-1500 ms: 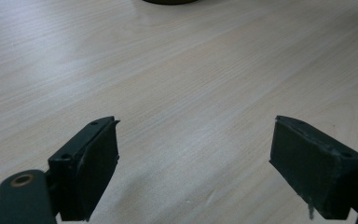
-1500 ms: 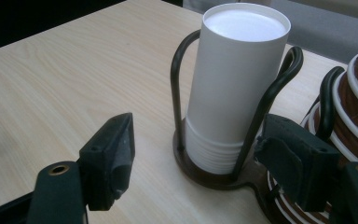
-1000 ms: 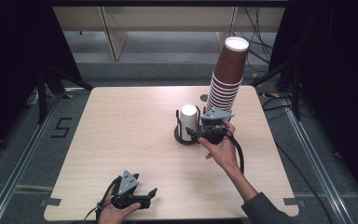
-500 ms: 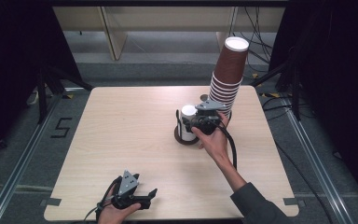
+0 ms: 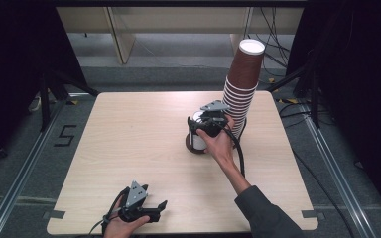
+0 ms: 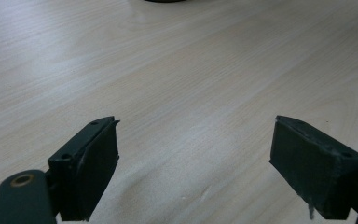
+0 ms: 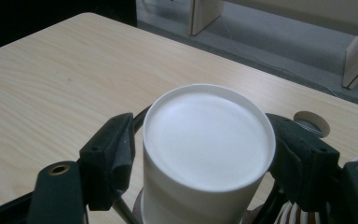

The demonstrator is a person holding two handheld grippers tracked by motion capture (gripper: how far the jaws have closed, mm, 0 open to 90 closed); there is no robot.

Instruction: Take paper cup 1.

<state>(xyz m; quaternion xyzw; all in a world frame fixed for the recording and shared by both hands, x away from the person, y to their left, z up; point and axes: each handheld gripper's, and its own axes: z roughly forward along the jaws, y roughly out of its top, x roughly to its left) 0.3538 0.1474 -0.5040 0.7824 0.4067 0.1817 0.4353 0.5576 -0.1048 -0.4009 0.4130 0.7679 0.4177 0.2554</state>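
A white paper cup (image 7: 207, 140) stands upside down on a dark brown round base (image 5: 190, 147), just left of a tall stack of brown cups (image 5: 243, 84). My right gripper (image 7: 205, 154) reaches it from the near side. Its two black pads (image 7: 114, 158) sit against the cup's opposite sides near the top, shut on it. From above, the same gripper (image 5: 199, 127) covers most of the cup. My left gripper (image 5: 158, 210) rests low at the table's front edge. Its jaws (image 6: 196, 158) stand open over bare wood with nothing between them.
The light wooden table (image 5: 129, 139) has a round cable hole (image 7: 311, 122) behind the cup. The stack of brown cups leans at the back right, close to my right hand. Dark floor, rails and cables surround the table.
My right gripper has moved left and away from the person, from beside the white cup onto it, with its jaws now around the cup. The left gripper has stayed put.
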